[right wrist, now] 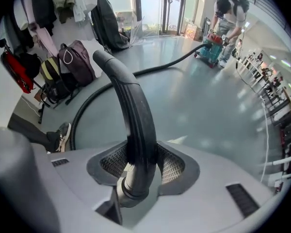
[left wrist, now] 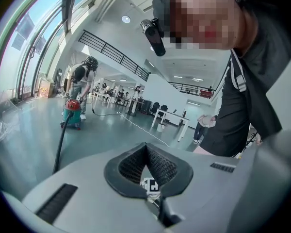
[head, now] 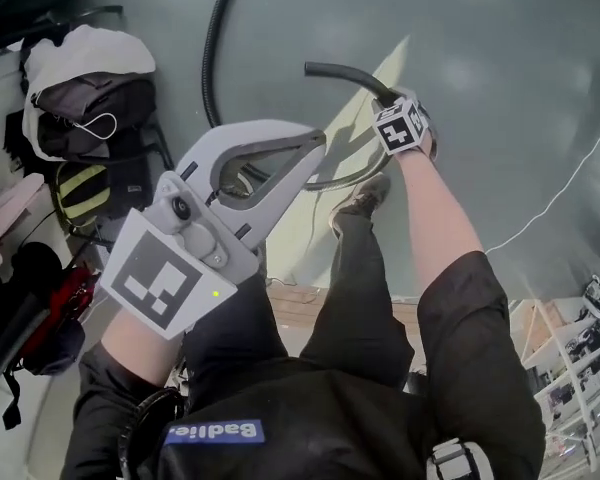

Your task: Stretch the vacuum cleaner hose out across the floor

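My right gripper (head: 398, 118) points steeply down and is shut on the black curved end tube (head: 340, 71) of the vacuum hose. In the right gripper view the tube (right wrist: 133, 106) runs up between the pads of that gripper (right wrist: 141, 152). From the tube the ribbed hose (head: 212, 58) loops over the grey floor and, in the right gripper view, the hose (right wrist: 160, 67) leads to a red and teal vacuum cleaner (right wrist: 211, 45) far off. My left gripper (head: 318, 140) is held high and near the camera, shut with its tips (left wrist: 146, 147) touching and nothing between them.
Bags (head: 90, 98), a yellow-black backpack (head: 85, 188) and a red bag (head: 60, 308) lie along the left. A thin white cable (head: 570, 178) curves over the floor at the right, near a white rack (head: 580, 358). Another person (right wrist: 230, 13) bends over the vacuum cleaner.
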### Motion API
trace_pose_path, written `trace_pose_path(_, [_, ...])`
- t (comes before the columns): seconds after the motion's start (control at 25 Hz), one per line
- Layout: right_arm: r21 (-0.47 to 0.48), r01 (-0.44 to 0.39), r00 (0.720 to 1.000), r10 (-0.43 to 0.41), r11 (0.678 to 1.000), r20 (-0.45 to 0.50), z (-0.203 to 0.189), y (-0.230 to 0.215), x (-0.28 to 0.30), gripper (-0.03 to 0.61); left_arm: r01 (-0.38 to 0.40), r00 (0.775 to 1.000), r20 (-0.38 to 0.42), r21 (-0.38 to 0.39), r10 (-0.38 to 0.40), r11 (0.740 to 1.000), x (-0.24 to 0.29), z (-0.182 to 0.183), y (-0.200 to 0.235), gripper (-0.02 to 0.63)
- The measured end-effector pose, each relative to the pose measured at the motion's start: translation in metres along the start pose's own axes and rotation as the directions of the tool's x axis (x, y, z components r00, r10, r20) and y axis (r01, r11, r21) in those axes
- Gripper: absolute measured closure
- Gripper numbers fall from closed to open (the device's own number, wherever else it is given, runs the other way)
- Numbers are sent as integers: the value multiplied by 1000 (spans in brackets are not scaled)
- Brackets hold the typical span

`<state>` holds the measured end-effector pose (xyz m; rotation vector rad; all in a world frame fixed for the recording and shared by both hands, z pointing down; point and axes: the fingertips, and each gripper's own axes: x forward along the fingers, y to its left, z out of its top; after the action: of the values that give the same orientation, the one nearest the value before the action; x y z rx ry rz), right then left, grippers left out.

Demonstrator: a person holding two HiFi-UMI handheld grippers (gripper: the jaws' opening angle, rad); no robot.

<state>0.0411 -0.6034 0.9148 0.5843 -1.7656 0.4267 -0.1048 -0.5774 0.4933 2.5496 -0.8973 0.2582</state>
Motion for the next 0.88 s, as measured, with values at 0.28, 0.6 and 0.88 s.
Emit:
trace_pose_path(0.28, [33,-24,999,23,999,34,-6,36,-172,402,6,1000,-16,42,-6,999,-59,117,-82,618])
trace_pose_path(0.6, [14,-55,983,51,998,174,-4,67,-373,403,-96,990,96,-64,102,993,-90,223,-190,618])
trace_pose_path(0.88, [-19,-45,963,48,999,265,6,94,-450,403,-112,979,165,-54,119,992,-126,247,-243,618])
